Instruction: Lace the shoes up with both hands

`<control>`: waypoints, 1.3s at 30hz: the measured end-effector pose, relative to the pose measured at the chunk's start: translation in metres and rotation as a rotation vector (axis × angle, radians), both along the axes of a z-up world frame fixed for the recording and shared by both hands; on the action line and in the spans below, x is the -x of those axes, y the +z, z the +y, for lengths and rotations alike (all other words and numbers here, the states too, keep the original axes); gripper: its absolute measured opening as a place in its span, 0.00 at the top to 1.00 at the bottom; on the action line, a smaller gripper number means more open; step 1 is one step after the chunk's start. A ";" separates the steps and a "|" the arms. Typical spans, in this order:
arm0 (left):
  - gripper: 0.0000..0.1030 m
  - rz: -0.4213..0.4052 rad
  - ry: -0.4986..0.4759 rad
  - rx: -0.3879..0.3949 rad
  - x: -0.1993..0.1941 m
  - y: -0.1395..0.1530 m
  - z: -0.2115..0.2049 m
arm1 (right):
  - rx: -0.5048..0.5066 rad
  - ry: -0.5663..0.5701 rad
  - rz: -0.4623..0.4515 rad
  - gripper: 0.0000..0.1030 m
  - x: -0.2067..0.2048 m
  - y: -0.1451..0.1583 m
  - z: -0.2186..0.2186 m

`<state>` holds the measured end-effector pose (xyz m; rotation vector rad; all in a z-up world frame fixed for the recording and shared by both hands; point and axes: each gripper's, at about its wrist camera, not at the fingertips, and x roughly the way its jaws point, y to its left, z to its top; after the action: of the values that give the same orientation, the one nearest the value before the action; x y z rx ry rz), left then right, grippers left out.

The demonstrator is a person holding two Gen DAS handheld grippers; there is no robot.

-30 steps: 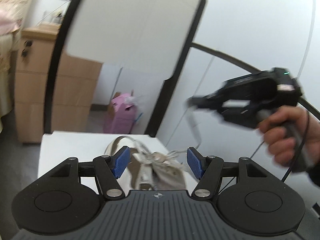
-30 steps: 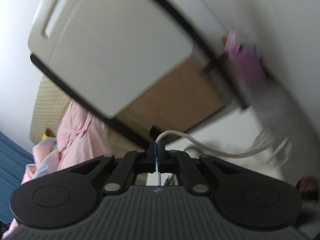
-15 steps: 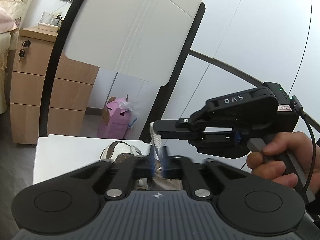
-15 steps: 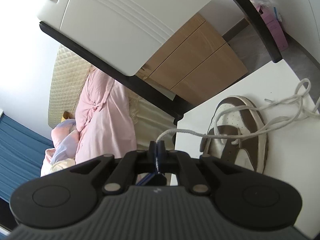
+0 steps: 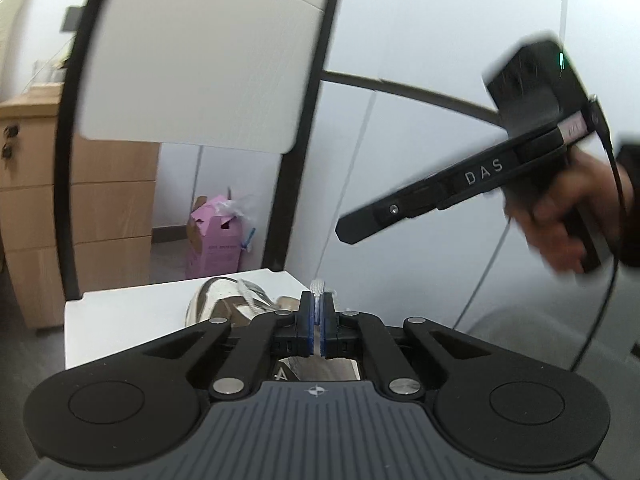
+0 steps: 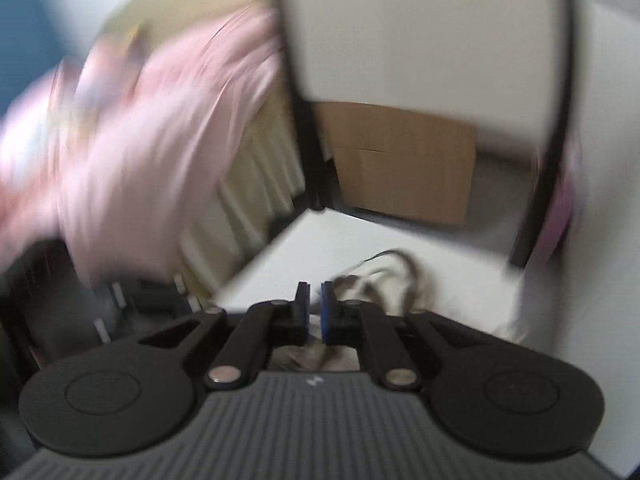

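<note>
Above the white table [image 5: 120,312] we log: left gripper [image 5: 318,320] clamped on the lace end [image 5: 317,289], over the shoe [image 5: 224,308]. Right gripper [image 6: 315,312], raised and angled down, slightly parted, empty; its own view blurred, shoe partly hidden.

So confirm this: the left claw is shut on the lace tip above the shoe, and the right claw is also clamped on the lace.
Half right. The left claw is shut on the lace tip above the shoe, as the left wrist view shows. The right claw is not clamped on the lace: in the right wrist view, blurred as it is, its jaws stand slightly apart with nothing between them.
</note>
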<state>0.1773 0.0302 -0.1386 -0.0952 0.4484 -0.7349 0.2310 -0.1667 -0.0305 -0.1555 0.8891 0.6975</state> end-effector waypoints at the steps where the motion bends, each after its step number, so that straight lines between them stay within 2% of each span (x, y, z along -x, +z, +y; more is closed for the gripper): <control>1: 0.97 -0.004 -0.009 -0.009 0.001 0.000 -0.001 | 0.088 0.080 -0.049 0.86 0.003 0.003 0.009; 4: 0.97 -0.023 -0.036 -0.034 0.004 -0.001 -0.005 | 0.334 0.378 -0.193 0.85 0.021 0.003 0.036; 6: 0.97 -0.023 -0.048 -0.034 0.004 -0.001 -0.005 | 0.474 0.598 -0.268 0.85 0.038 -0.006 0.051; 8: 0.97 -0.024 -0.062 -0.034 0.006 -0.001 -0.005 | 0.587 0.757 -0.333 0.85 0.053 -0.016 0.060; 10: 0.97 -0.025 -0.081 -0.037 0.007 -0.001 -0.005 | 0.672 0.860 -0.386 0.85 0.062 -0.026 0.065; 15: 0.97 -0.023 -0.106 -0.052 0.009 -0.003 -0.007 | 0.793 1.067 -0.470 0.85 0.080 -0.041 0.066; 24: 0.97 -0.009 -0.136 -0.049 0.008 -0.005 -0.009 | 0.854 1.223 -0.558 0.86 0.088 -0.047 0.063; 30: 0.97 -0.003 -0.144 -0.064 0.008 -0.006 -0.012 | 0.864 1.270 -0.565 0.87 0.091 -0.049 0.065; 31: 0.97 -0.002 -0.144 -0.064 0.007 -0.006 -0.012 | 0.860 1.271 -0.555 0.93 0.090 -0.049 0.066; 33: 0.97 0.003 -0.148 -0.063 0.006 -0.006 -0.012 | 0.844 1.264 -0.530 0.97 0.090 -0.049 0.064; 39: 0.95 -0.010 -0.111 -0.068 0.003 -0.005 -0.012 | 0.763 1.177 -0.474 0.98 0.083 -0.042 0.061</control>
<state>0.1742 0.0178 -0.1435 -0.0034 0.4717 -0.8280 0.1480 -0.1054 -0.0723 -1.5504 0.4919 1.2838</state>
